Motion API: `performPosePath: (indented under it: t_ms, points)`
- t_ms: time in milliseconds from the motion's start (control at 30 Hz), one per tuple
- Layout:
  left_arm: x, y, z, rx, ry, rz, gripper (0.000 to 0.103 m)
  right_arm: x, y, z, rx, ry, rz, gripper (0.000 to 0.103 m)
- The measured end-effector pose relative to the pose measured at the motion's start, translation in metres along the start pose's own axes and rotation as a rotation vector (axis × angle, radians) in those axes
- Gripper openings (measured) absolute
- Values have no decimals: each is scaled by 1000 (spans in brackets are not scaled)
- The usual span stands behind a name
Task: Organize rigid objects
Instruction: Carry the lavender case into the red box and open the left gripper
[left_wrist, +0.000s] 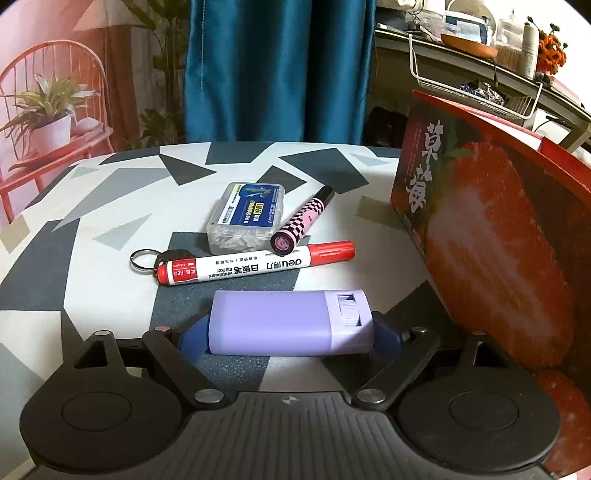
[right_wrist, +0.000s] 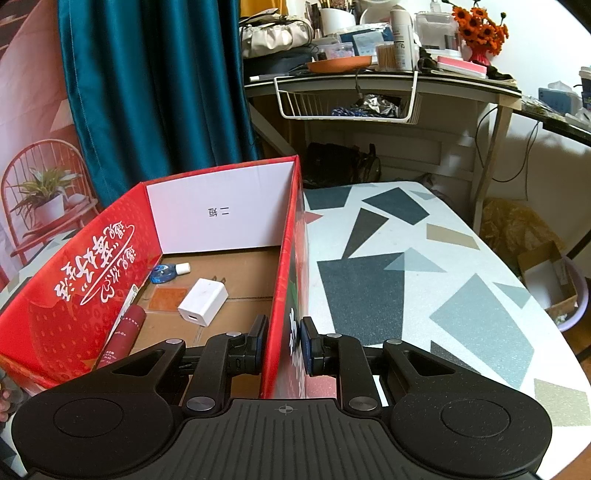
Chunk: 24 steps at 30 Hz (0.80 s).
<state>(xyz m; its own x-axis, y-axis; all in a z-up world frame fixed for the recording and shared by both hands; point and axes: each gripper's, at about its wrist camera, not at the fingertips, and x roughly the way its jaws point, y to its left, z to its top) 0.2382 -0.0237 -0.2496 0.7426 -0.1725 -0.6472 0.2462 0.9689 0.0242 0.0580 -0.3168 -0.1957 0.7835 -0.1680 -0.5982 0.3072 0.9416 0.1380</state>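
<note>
A lavender plastic case (left_wrist: 280, 319) lies crosswise on the patterned table, and my left gripper (left_wrist: 290, 330) is shut on it, its blue pads pressing on both ends. Beyond it lie a red whiteboard marker (left_wrist: 255, 264), a pink-and-black checkered tube (left_wrist: 301, 221), a clear box with a blue label (left_wrist: 247, 212) and a key ring (left_wrist: 144, 258). The red strawberry carton (left_wrist: 491, 240) stands to the right. My right gripper (right_wrist: 283, 332) is shut on the carton's right wall (right_wrist: 286, 258). Inside the carton lie a white charger (right_wrist: 203, 301), a dark red tube (right_wrist: 123, 332) and a small blue bottle (right_wrist: 168, 272).
The table's far edge (left_wrist: 258, 146) meets a blue curtain (left_wrist: 273, 66). A cluttered desk (right_wrist: 388, 79) with a white wire basket (right_wrist: 347, 99) stands behind the carton. The table's right edge (right_wrist: 517, 273) drops to cardboard and a basin on the floor.
</note>
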Motion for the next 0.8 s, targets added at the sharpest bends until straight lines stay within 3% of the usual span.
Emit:
performPosePath:
  t_ms: [533, 700, 800]
  points:
    - [-1, -2, 1, 18, 15, 14, 89, 0, 0, 1, -6, 2, -2, 18]
    - [-3, -5, 8, 76, 49, 70, 89, 0, 1, 0, -12, 4, -1, 18]
    - [-14, 1, 15, 70, 15, 64, 89, 0, 0, 0, -10, 1, 3, 19]
